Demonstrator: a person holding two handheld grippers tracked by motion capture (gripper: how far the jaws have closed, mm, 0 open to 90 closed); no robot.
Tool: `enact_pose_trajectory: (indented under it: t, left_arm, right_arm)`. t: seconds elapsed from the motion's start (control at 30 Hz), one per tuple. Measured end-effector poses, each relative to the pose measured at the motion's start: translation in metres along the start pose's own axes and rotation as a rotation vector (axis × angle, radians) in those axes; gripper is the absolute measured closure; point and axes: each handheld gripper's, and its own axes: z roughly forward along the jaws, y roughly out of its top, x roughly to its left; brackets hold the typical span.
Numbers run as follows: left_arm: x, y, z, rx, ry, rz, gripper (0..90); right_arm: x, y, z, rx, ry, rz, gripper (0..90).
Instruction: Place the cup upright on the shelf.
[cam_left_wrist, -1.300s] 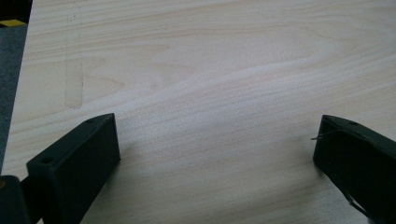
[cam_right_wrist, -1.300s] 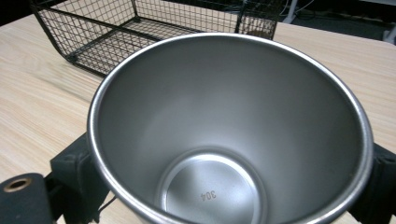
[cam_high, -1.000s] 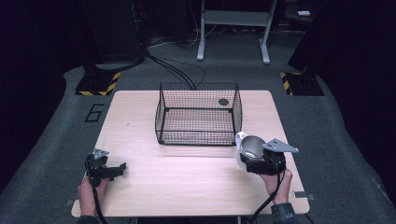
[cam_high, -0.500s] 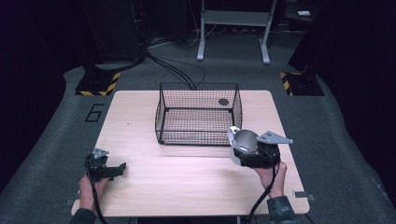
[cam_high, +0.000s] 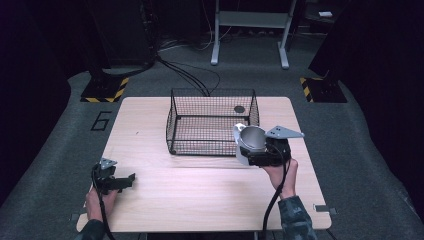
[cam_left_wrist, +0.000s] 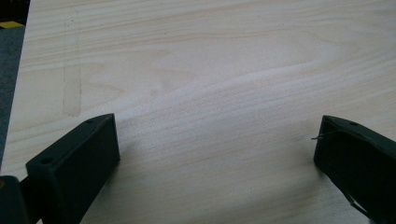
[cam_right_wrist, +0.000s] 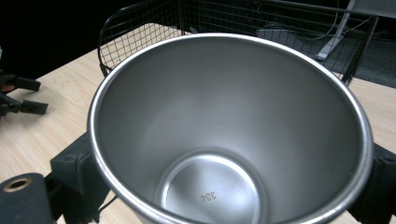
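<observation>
A steel cup (cam_high: 251, 140) is held in my right gripper (cam_high: 260, 150), lifted by the near right corner of a black wire basket (cam_high: 212, 122). In the right gripper view the cup (cam_right_wrist: 224, 135) is empty, its open mouth faces the camera, and the black jaws press on both its sides. My left gripper (cam_high: 127, 179) rests at the table's near left, open. Its two jaws stand wide apart over bare wood (cam_left_wrist: 210, 107) in the left gripper view, with nothing between them.
The basket stands at the middle back of the light wooden table (cam_high: 200, 200). A small dark round thing (cam_high: 239, 109) lies by its far right corner. Beyond the table are dark floor, cables and a metal stand (cam_high: 250, 30).
My right gripper has carried the cup up and to the left, from the table's right side toward the basket's near right corner. The left gripper has stayed put.
</observation>
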Motion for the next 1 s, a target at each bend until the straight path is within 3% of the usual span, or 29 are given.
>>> enact_pose_trajectory:
  t: [0.53, 1.0]
  left_arm:
    - [-0.001, 0.0, 0.0, 0.0, 0.0, -0.003, 0.4]
    - [0.0, 0.0, 0.0, 0.006, -0.003, -0.001, 0.4]
  right_arm:
    - [-0.007, 0.05, 0.037, 0.015, 0.028, -0.002, 7.4]
    - [-0.005, 0.073, 0.074, 0.065, 0.028, -0.029, 7.3]
